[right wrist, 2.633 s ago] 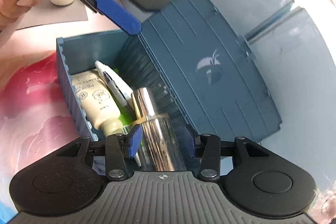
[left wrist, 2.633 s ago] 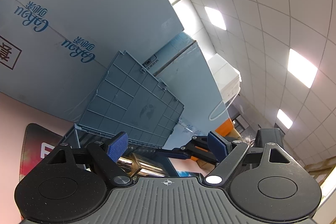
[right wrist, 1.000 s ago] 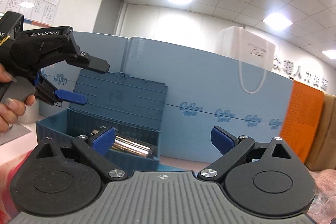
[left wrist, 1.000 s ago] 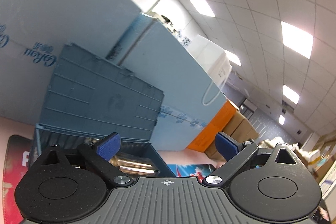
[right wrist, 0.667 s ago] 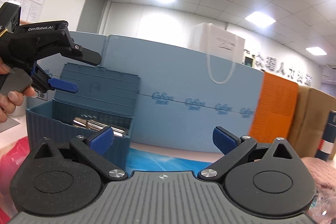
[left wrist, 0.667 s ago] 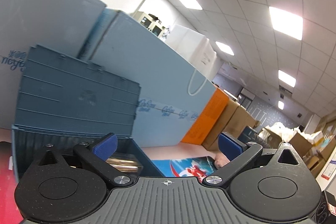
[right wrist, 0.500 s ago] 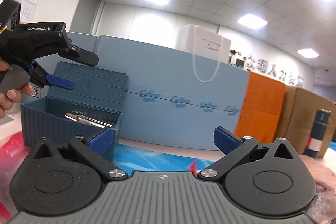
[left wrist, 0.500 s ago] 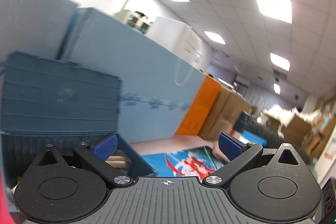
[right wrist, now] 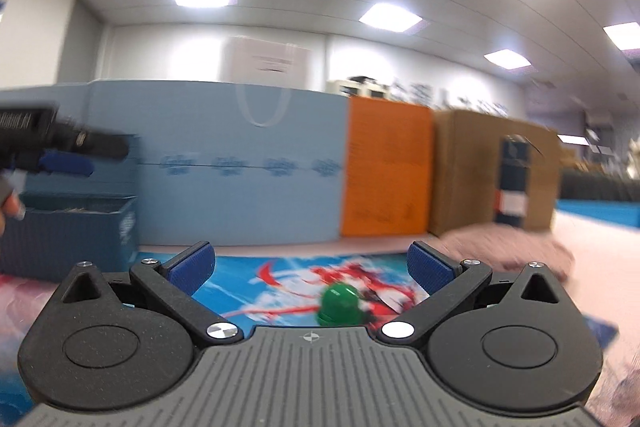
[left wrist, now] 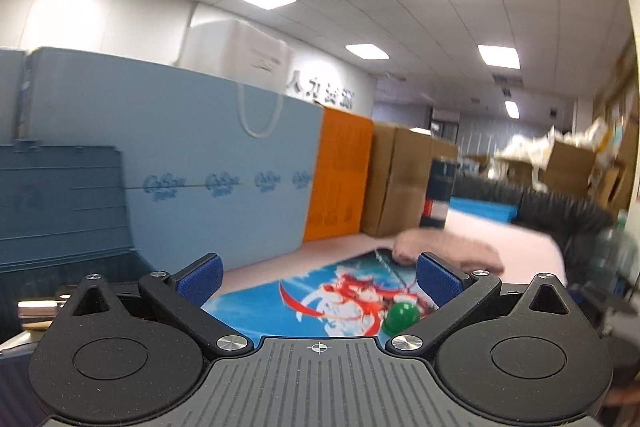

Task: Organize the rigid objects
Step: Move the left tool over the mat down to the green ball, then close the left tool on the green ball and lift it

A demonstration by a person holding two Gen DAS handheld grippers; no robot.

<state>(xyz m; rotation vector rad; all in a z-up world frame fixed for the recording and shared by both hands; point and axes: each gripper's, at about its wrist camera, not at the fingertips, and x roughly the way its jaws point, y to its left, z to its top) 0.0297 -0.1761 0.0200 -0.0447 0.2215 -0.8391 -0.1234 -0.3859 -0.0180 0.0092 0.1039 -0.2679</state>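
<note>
My left gripper (left wrist: pixel 318 277) is open and holds nothing. A small green dome-shaped object (left wrist: pixel 402 317) stands on the printed mat (left wrist: pixel 320 299), low and just inside its right finger. The blue bin (left wrist: pixel 60 195) with its raised lid is at the left edge, a shiny metal bottle (left wrist: pixel 38 309) lying in it. My right gripper (right wrist: pixel 312 267) is also open and empty. The green object (right wrist: pixel 344 301) sits between its fingers, close in front. The blue bin (right wrist: pixel 72 231) is far left, with the left gripper (right wrist: pixel 64 151) above it.
Light-blue boxes (right wrist: pixel 240 167), an orange box (right wrist: pixel 386 171) and a cardboard box (right wrist: pixel 468 167) line the back. A dark flask (right wrist: pixel 516 179) stands at the right. A blurred pink soft thing (right wrist: pixel 500 247) lies right of the mat. A hand (right wrist: pixel 8 203) shows at the left edge.
The right gripper let go of the metal bottle in the bin and opened. Both views swung right, from the bin toward the mat and the green object.
</note>
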